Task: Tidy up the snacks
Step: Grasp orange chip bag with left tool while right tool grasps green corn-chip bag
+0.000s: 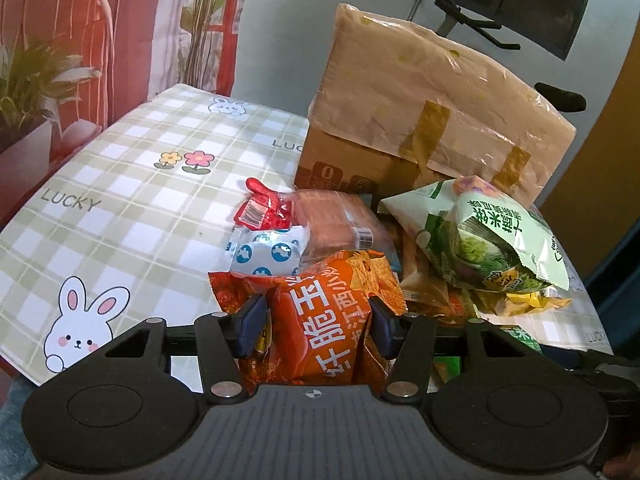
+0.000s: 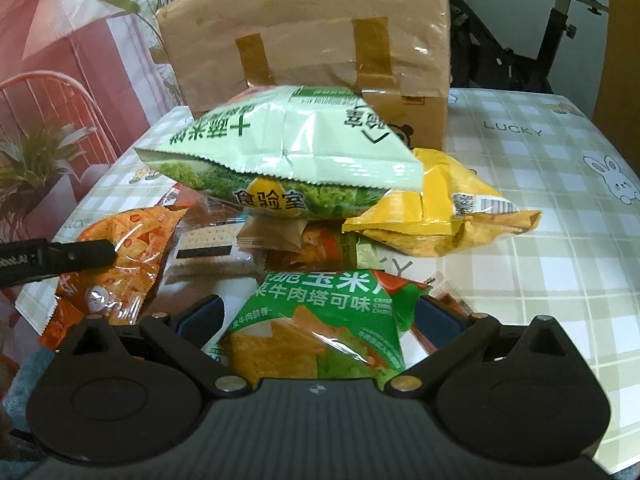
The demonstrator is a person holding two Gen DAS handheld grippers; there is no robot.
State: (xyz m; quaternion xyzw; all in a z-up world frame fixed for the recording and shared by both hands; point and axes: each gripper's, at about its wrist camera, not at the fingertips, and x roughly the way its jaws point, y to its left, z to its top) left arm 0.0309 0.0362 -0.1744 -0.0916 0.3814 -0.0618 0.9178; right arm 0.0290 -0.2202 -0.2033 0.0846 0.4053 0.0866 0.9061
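left gripper clenched on the orange snack bag; right gripper grasps the green corn-chip bag — bare checked tablecloth stretches left to its edge.

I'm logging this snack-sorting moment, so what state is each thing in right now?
Left tongs: shut on the orange snack bag.
Orange snack bag: gripped, crumpled between the pads.
Right tongs: around the green corn chip bag; grip unclear.
Green corn chip bag: sealed, between the pads.
Pale green bag: sealed, lying on top of the pile.
Yellow bag: sealed, crumpled, on the tablecloth.
Cardboard box: closed, taped.
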